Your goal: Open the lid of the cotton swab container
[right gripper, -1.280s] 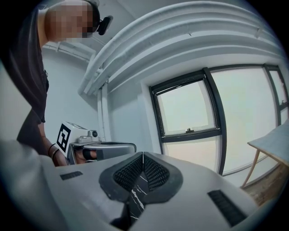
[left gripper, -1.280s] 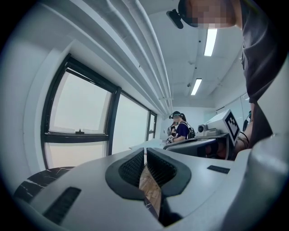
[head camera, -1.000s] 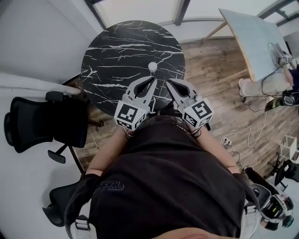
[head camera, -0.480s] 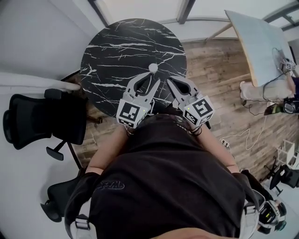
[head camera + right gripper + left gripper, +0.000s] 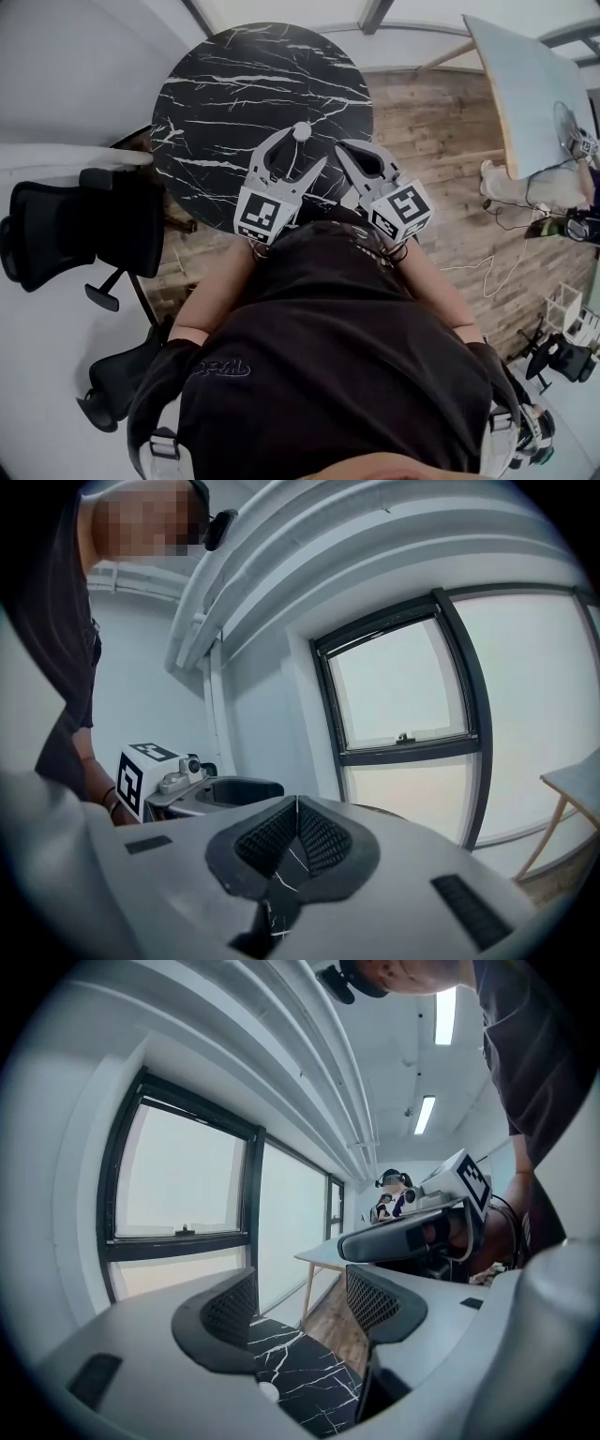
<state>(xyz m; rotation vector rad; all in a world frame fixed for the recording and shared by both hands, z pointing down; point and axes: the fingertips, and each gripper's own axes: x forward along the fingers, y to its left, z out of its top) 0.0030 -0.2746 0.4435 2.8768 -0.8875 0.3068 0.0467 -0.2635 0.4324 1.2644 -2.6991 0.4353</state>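
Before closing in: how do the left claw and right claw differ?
Left claw jaws stand apart, having just been opening; right claw jaws are shut together. The cotton swab container shows in the left claw's gap, ungripped; the right claw holds nothing. Both hover over the marble table.

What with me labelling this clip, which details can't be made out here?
- Container, head view: too small to tell whether its lid is on.
- Container, left gripper view: mostly cut off by the body of the left gripper.
- Table, right gripper view: nearly all hidden behind the shut right gripper.
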